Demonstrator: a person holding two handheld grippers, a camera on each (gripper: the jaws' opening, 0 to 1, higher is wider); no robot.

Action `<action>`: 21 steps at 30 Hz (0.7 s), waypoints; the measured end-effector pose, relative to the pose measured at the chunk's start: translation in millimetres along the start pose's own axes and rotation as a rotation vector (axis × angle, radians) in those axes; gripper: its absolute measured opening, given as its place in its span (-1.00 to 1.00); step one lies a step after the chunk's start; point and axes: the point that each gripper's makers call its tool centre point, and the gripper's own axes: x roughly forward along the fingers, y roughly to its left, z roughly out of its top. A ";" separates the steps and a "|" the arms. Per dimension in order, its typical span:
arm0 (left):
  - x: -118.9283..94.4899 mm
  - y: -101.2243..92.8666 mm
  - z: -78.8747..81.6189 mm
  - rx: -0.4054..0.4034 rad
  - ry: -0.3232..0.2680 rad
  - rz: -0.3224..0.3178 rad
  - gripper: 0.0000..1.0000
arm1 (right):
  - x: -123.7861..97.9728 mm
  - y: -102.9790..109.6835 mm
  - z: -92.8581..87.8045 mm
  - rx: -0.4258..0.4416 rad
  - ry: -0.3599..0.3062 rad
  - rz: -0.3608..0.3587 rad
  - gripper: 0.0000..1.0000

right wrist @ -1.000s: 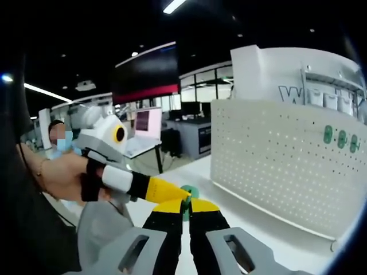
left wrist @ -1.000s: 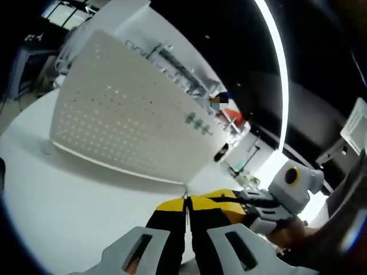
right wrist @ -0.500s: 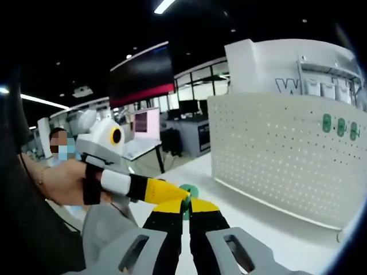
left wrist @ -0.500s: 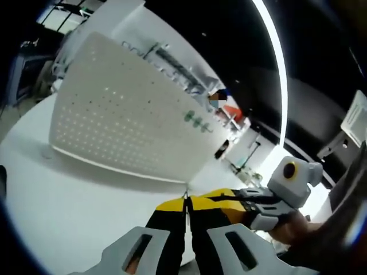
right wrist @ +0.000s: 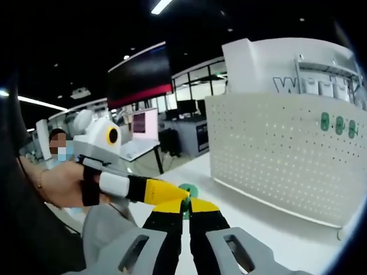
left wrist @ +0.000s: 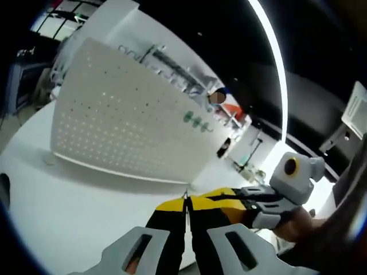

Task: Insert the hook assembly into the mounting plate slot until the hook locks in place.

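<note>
Small green hook assembly [right wrist: 187,191] pinched at the meeting tips of both tongs, held in the air above the white tabletop [left wrist: 69,200], well apart from the perforated mounting plate [right wrist: 275,160] standing upright at the tabletop's far side. In the left gripper view, only a thin sliver of something at the tips; too little to tell what it is.

Step in hand, by judgement: carry or hand-over, insertion not yet begun. Three green pieces [right wrist: 338,124] already sitting high on the plate, toward one edge; same plate [left wrist: 120,126] seen slanted from the other side. Next move likely calls for one pair of tongs to take the piece alone, swing toward the plate, line up with a slot, push until locked.

Right tongs [right wrist: 186,209] together, yellow-tipped jaws clamped on the green piece, pointing forward, level. Left tongs [left wrist: 185,206] also together at the tips, clamped on that sliver. Left tongs reaching in sideways in the right gripper view, held by a bare hand [right wrist: 60,182]; right tongs crossing in likewise in the left gripper view.
</note>
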 end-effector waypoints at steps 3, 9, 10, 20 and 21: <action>-0.2 -0.3 -0.4 0.015 0.000 -0.003 -0.98 | 0.2 0.1 -0.5 -0.012 0.003 0.003 -0.99; 0.4 -1.1 -0.1 0.018 -0.011 -0.019 -0.97 | -1.3 -0.6 -0.1 -0.008 -0.004 0.000 -1.00; 0.2 -1.6 -0.5 0.019 -0.006 -0.024 -0.96 | -1.5 -0.8 -0.3 -0.006 -0.003 0.000 -1.00; 0.0 -0.4 -1.3 0.024 0.000 -0.027 -0.84 | -2.5 -2.4 -2.2 -0.016 0.004 -0.004 -1.00; -0.1 1.4 -1.4 0.024 0.002 -0.020 -0.81 | -2.7 -2.5 -2.4 -0.020 0.004 -0.005 -1.00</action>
